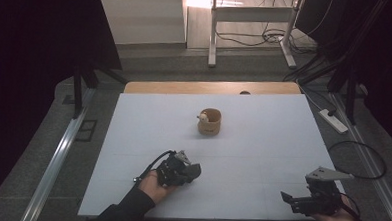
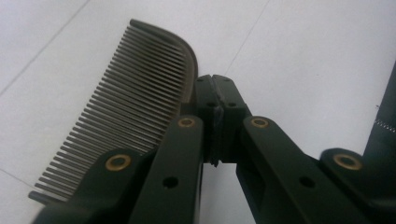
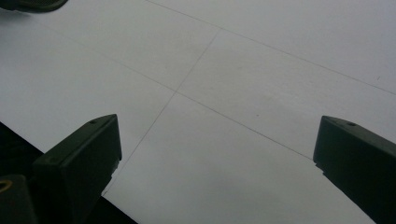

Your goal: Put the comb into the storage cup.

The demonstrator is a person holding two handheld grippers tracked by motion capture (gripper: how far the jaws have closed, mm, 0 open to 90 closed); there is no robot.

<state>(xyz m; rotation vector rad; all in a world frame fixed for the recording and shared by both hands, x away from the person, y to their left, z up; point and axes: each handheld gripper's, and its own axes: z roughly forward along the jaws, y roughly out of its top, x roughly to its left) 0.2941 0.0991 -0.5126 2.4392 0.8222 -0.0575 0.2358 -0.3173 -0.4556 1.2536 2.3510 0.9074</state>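
A dark fine-toothed comb [image 2: 135, 98] lies flat on the white table [image 1: 262, 143], its teeth pointing away from my left gripper [image 2: 215, 88]. That gripper is shut, pads meeting in a thin seam, and its left finger [image 2: 177, 154] rests over the comb's spine. From above, the left gripper [image 1: 194, 171] lies low on the table at the front left, held in a hand with a dark sleeve. My right gripper [image 3: 217, 154] stands open over bare table near the front right corner [image 1: 292, 201], with nothing between its fingers.
A small wooden cup [image 1: 210, 122] with a little pale figure on its rim stands mid-table, beyond both grippers. The table's front edge [image 3: 70, 182] runs close under the right gripper. Past the far edge are a power strip [image 1: 333, 120], cables and desk legs on the floor.
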